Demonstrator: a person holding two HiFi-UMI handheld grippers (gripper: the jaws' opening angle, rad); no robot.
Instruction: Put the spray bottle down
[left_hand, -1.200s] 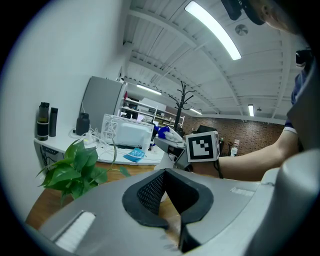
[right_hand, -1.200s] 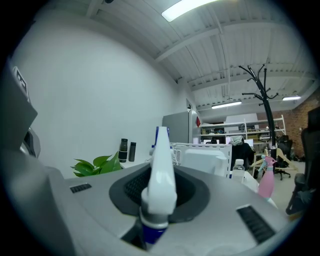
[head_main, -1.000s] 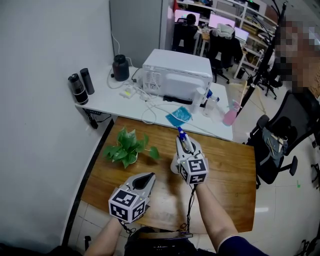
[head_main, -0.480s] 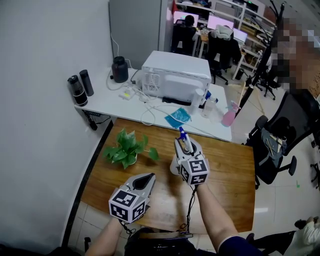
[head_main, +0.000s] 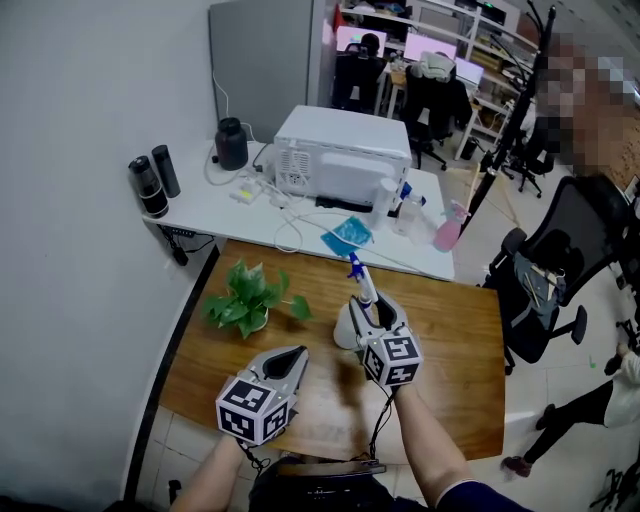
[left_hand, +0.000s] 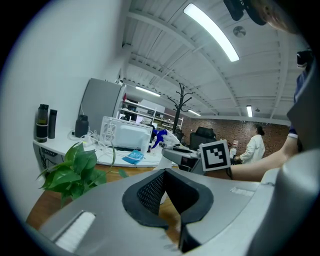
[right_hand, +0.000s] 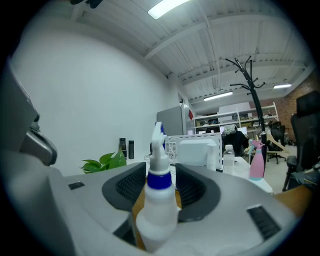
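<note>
Tabletop (head_main: 450, 340), spray bottle (right_hand: 159, 210) inside opening right claw (head_main: 368, 310)

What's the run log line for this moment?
step: releasing bottle | right gripper: jaws opening, pads clear of spray bottle standing upright between them | bottle on: wooden table | left gripper: shut, empty

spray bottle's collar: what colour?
Blue collar on a white spray bottle; it shows best in the right gripper view.
</note>
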